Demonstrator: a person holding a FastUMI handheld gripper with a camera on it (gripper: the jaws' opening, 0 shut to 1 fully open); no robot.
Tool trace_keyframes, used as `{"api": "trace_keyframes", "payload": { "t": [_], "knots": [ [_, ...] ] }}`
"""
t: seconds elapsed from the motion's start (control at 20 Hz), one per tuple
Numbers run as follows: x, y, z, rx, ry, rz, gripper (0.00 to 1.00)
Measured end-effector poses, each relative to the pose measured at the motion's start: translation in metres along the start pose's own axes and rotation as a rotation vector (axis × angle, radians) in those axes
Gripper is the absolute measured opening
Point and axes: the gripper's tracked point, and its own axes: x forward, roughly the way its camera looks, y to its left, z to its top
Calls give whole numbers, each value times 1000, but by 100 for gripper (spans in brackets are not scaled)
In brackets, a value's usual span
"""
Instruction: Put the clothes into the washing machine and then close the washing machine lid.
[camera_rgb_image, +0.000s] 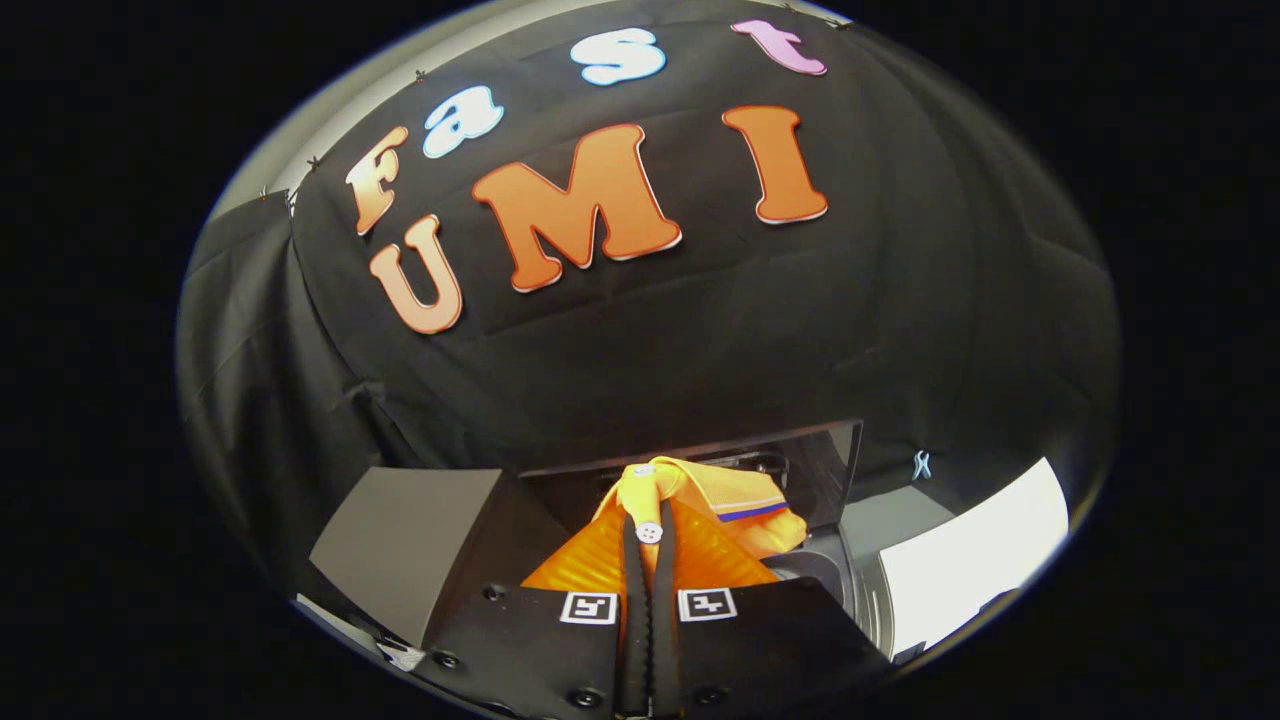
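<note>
Left of the jaws: a grey flat panel (400, 540) is sitting tilted, its near edge running down toward the gripper body. Can't tell if it's the washing machine lid or part of the housing. Black booth cloth (620, 350) is hanging behind it and across the whole back.

Centre: gripper (648, 535) is pinching the orange garment (700, 520). Jaws are nearly together, only a thin slot between them, with fabric bunched at the tips. A white button (649, 533) on the garment is sitting right at the fingertips. The cloth is draping down both sides of the fingers and spilling ahead to the right, where a collar-like fold with a blue stripe (750, 512) is showing. Two square fiducial markers (588, 607) are sitting on the gripper body on either side of the finger slot.

Behind and beyond the garment: a dark upright panel (830, 470), glossy, standing at the back with a dark opening (560, 500) below it. The garment is hanging over or in front of that opening; can't tell whether it's touching anything there.

Right: a curved dark rim (815, 565) is peeking out just beside the garment, looks like the washing machine drum edge, partly blocked by the cloth. Further right, a grey surface (880, 520), then a bright white sheet (970, 555) lying flat. A small pale blue clip (921, 464) is hanging on the cloth above it.
</note>
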Motion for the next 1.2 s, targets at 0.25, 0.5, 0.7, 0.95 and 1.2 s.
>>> {"api": "trace_keyframes", "payload": {
  "t": [0.25,0.5,0.7,0.95,1.2],
  "knots": [
    [58,-7,-78,14,123,-6,9],
    [107,-34,-162,24,243,-45,9],
    [145,-55,-218,21,329,-87,9],
    [184,-76,-281,34,437,-135,9],
    [200,-85,-310,32,508,-157,9]
  ]
}}
